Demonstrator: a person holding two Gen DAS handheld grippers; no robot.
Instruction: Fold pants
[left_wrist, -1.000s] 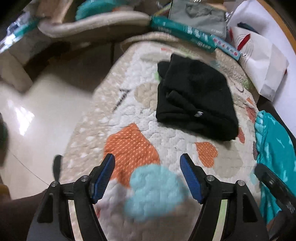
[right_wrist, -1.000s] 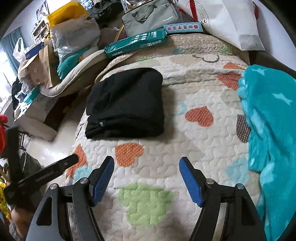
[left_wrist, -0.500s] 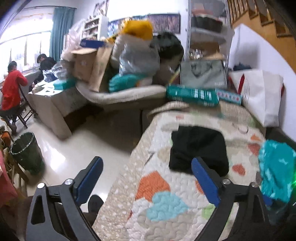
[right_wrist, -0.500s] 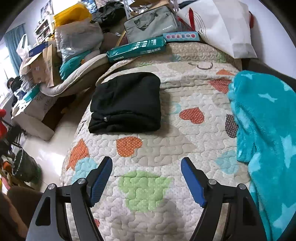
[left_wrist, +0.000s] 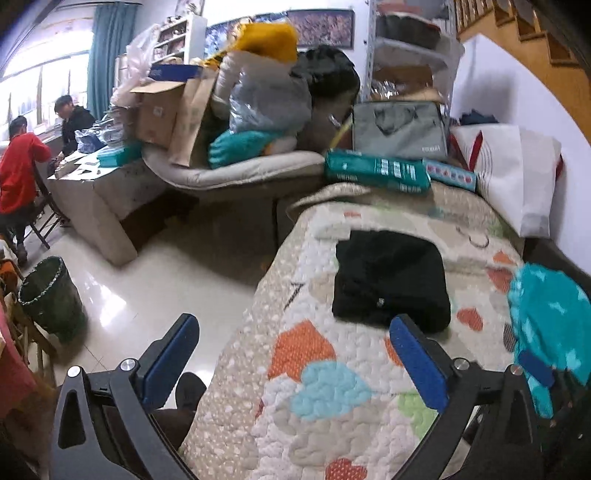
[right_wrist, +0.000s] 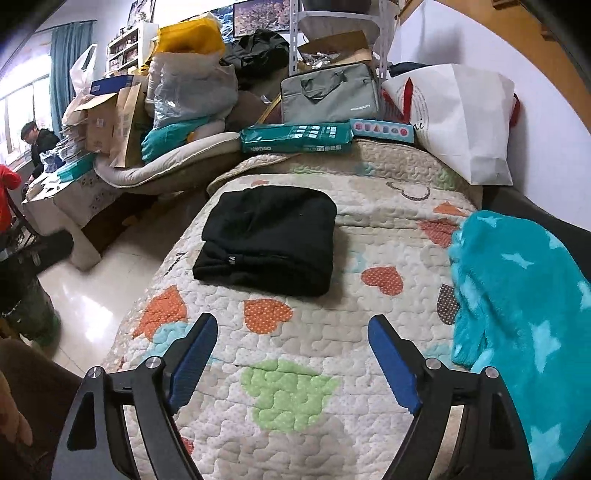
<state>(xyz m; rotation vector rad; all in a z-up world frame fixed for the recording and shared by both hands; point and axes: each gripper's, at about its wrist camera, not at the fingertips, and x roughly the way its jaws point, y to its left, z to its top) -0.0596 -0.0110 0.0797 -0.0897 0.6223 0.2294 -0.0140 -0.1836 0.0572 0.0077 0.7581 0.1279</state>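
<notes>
Right wrist view shows the pants (right_wrist: 266, 242) lying as a compact black bundle on the quilt (right_wrist: 295, 391), with layered edges along the side nearest the camera and a small pale logo on that edge. Judging from this shape, the folding looks done or nearly so: no legs trail out, and the bundle is roughly square, with its edges fairly even. Any work left would be, at most, a tidy of the front edge, where the layers bulge a little.

Relative to the pants, the right gripper (right_wrist: 291, 354) hangs nearer the camera and well apart from them, its blue pads spread wide with nothing between them. From the left wrist view, the left gripper (left_wrist: 295, 354) is likewise spread and empty; it sits off the near-left corner of the pants (left_wrist: 388, 277), partly over the quilt's edge and the shiny floor (left_wrist: 147, 295).

Beyond the pants, at the far end of the quilt, lie a green box (right_wrist: 295, 138) and a white bag (right_wrist: 461, 118). To the right of the pants a teal blanket (right_wrist: 524, 314) is heaped; it does not touch them.
</notes>
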